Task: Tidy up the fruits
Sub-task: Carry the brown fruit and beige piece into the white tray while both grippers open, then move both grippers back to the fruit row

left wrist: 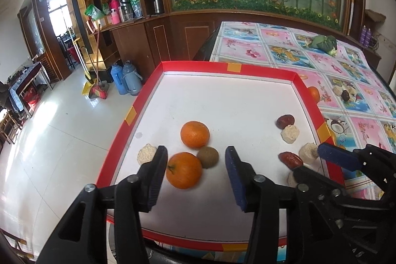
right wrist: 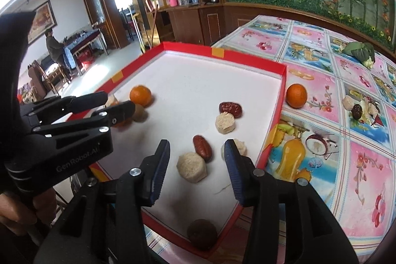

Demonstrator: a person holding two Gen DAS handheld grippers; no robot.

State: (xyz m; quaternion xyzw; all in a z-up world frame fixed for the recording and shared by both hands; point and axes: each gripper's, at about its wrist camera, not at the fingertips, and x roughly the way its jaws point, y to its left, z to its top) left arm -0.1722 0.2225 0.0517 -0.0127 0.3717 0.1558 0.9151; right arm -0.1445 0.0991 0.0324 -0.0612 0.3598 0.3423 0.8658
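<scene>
A red-rimmed white tray [left wrist: 146,100] holds the fruit. My left gripper [left wrist: 196,151] is open, and the near orange [left wrist: 183,170] lies between its fingers, close to the left pad. Just beyond are a second orange [left wrist: 195,134] and a brown kiwi-like ball [left wrist: 208,157]. My right gripper [right wrist: 196,144] is open over a red date [right wrist: 202,148] and a beige cake [right wrist: 191,167]. A second date [right wrist: 230,109] and cake [right wrist: 224,123] lie farther in. Another orange [right wrist: 296,95] sits outside the tray on the tablecloth.
A dark brown ball [right wrist: 201,234] rests at the tray's near right corner. A beige cake [left wrist: 146,154] lies by the left rim. A green toy vegetable [right wrist: 360,51] sits far back on the patterned tablecloth [right wrist: 346,140]. The table's left edge drops to a tiled floor [left wrist: 61,130].
</scene>
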